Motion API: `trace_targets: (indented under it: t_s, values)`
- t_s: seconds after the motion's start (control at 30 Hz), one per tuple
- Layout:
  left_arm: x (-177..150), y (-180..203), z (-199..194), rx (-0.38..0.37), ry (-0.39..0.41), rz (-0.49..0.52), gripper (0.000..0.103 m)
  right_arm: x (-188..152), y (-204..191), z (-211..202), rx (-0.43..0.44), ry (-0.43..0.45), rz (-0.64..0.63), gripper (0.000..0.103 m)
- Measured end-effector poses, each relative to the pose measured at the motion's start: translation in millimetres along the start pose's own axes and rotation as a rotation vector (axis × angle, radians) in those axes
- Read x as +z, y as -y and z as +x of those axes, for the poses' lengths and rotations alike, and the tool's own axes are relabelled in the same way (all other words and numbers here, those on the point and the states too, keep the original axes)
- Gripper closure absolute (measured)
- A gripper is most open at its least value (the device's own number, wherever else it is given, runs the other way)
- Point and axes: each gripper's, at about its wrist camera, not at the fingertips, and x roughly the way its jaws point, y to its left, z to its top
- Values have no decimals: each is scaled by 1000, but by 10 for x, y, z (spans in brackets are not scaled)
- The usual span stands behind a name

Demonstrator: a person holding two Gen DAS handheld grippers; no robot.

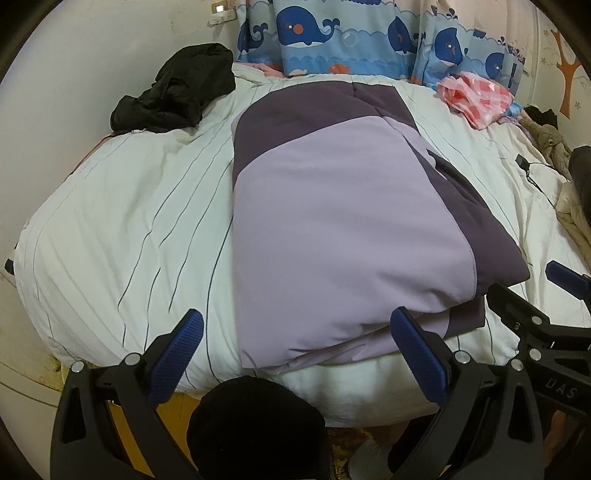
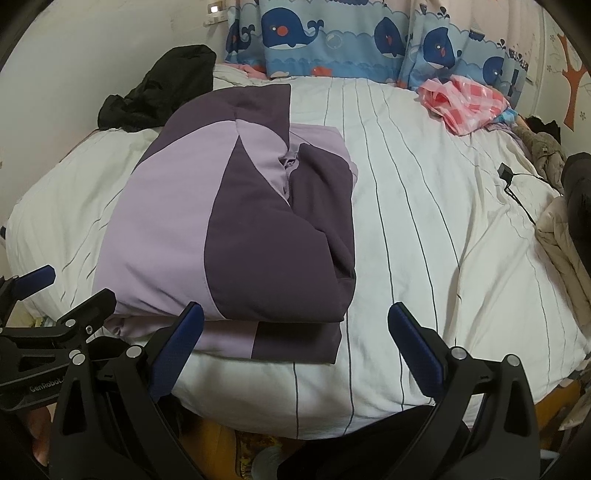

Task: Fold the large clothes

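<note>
Fingers (image 1: 186, 347) of your left gripper (image 1: 295, 328) are standing spread wide and gripping nothing, hanging over the near edge of the bed (image 1: 122, 229); your right gripper (image 2: 295, 325) is hanging just beside it, equally splayed and empty, its blue pads (image 2: 413, 350) poised over bare striped bedding. Between and ahead of them, the two-tone purple garment (image 1: 332, 229) is lying folded into a thick bundle on the white duvet, its near hem reaching the mattress edge; from the right wrist view it is sitting left of centre, dark panel uppermost on its right side. Farther back, left to right, a crumpled black garment (image 1: 177, 92) is resting near the wall; whale-print curtains (image 1: 332, 33) are hanging behind the bed; a pink checked bag (image 1: 476, 96) is lying at the far right corner.
</note>
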Motion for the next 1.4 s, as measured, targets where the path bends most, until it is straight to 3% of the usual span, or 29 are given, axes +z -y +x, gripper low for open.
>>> trace_targets:
  t_s: [0.5,1.2,1.33,1.4]
  values:
    - [33,-42,62,2,-16,-6,6,22,-12,44,9,-9,0,7]
    - [65,-169,168,-51,-64,-46,6,23,-25,96,22,-19,2,7]
    - [50,-231,96,-62,-8,-71,6,9,-23,109,27,-25,2,7]
    - [56,-234,33,-33,27,-68,6,-1,-25,104,28,-24,0,7]
